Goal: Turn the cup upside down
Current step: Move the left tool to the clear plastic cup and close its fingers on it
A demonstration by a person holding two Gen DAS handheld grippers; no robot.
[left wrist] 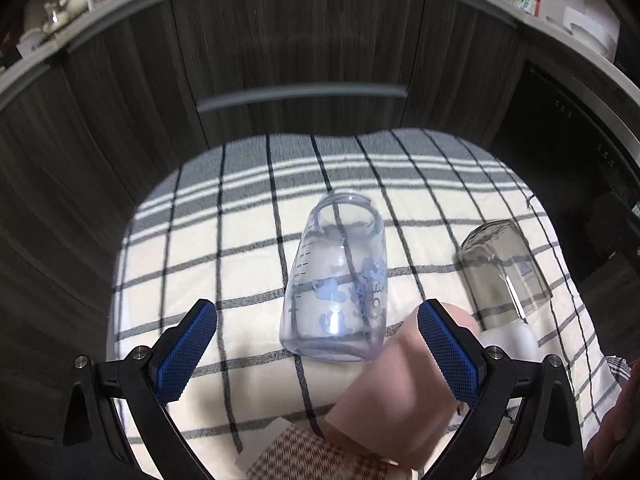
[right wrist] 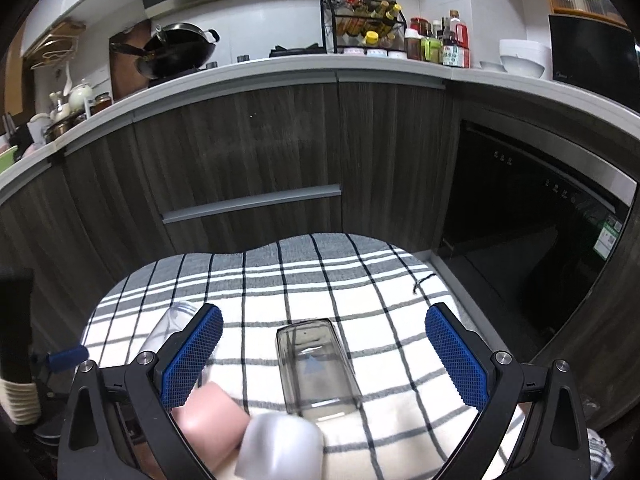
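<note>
Cloth (left wrist: 248,264) on desk: cream ground, black grid lines, grey and white bands at far edge. 
Clear bottle (left wrist: 340,284): bluish tint, blue printed figures and scale marks. 
Tumbler (right wrist: 316,372): smoky grey, see-through. 
Pink cup (left wrist: 396,392): plain pale pink. 
White cup (right wrist: 280,448): plain white-grey. 
Left tongs (left wrist: 318,356): black frame, blue cross-hatched pads; right tongs (right wrist: 324,356) same. 
Cabinet fronts (right wrist: 240,152): dark grey-brown wood grain, grey handle bar. 
Wok (right wrist: 176,50): black. 
Checked fabric (left wrist: 304,460) at bottom edge: red-brown and white.
</note>
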